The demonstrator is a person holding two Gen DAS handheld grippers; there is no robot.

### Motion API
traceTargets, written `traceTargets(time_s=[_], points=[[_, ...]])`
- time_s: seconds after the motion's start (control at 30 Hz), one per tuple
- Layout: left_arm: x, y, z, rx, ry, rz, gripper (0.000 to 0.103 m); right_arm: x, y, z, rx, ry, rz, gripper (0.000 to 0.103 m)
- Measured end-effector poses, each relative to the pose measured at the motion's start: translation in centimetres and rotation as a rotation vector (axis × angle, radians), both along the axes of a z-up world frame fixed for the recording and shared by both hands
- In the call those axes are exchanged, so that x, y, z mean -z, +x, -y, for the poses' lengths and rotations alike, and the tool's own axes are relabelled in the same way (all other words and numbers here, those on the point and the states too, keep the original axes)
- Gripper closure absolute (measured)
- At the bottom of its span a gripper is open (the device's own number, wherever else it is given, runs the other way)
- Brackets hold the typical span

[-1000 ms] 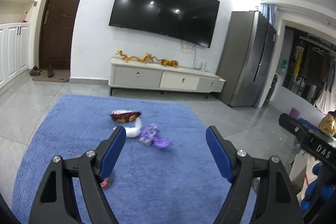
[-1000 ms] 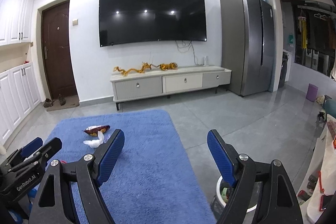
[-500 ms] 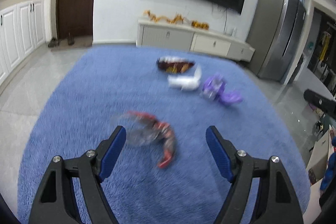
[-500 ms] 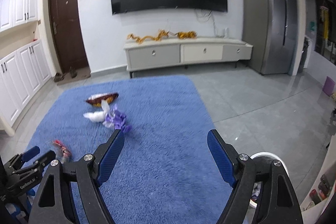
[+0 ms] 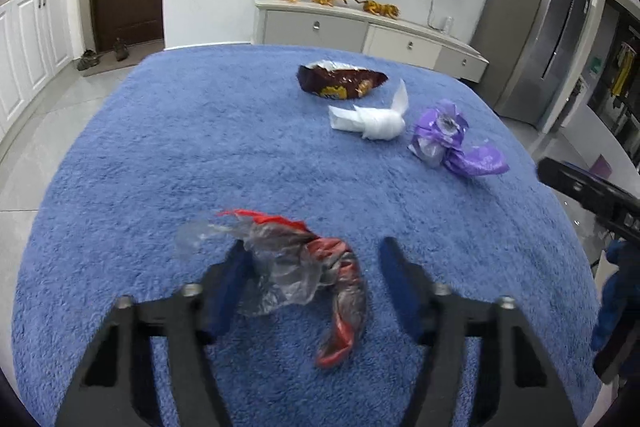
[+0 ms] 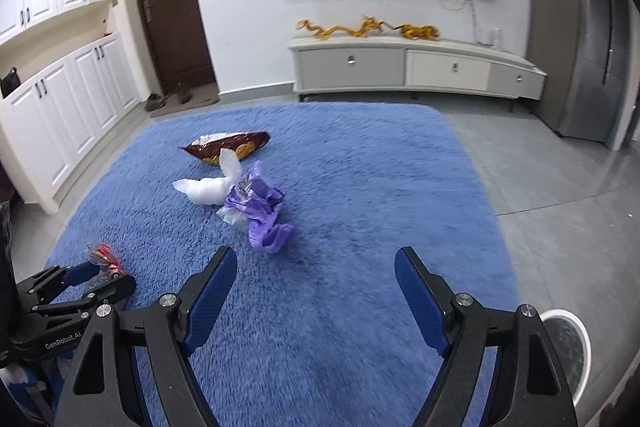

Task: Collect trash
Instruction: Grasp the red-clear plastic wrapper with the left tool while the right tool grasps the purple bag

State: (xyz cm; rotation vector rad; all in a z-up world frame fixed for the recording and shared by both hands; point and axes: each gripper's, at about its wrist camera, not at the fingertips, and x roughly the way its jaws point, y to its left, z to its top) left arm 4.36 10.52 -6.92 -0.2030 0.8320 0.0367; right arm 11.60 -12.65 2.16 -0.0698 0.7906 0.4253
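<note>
Red-and-clear wrapper [image 5: 304,267] lies on the blue rug [image 5: 200,147], right betw. the fingers of my left claw [image 5: 312,279], long axis running from the far left down toward me. Jaws have just been closing w/ wrapper inside; left pad touches the clear film, right pad still apart, so not clamped yet. Right claw [image 6: 316,291] gapes wide, empty, nearer the purple bag [image 6: 260,211] beyond the wrapper. I'd close left first.

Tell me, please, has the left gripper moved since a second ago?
Yes. The left gripper has dropped toward the blue rug, jaws just closing around the red-and-clear wrapper.
</note>
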Motion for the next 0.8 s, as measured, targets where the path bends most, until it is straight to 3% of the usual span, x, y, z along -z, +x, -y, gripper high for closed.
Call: traceTargets(time_s=[0.07,0.17,0.63,0.73,0.8], points=[[0.4,0.4,0.0,0.01,-0.014,-0.016,0.064,0.4,0.7,-0.5,-0.018,0.008,-0.01,0.023],[0.4,0.4,-0.2,0.003,-0.03,-0.011,0.071,0.9,1.7,-1.4,-0.051,0.022,-0.023,0.023],[0.5,0.6,0.0,0.002,-0.03,-0.015,0.073,2.2,5.8,-5.1,-0.129,0.084,-0.085,0.024],[0.5,0.5,0.0,0.003,-0.026,-0.016,0.073,2.7,6.6,-5.5,-0.134,0.085,-0.117,0.036],[0.5,0.4,0.1,0.003,-0.023,-0.016,0.073,3.3,7.2,-5.7,-0.144,0.095,-0.156,0.055]])
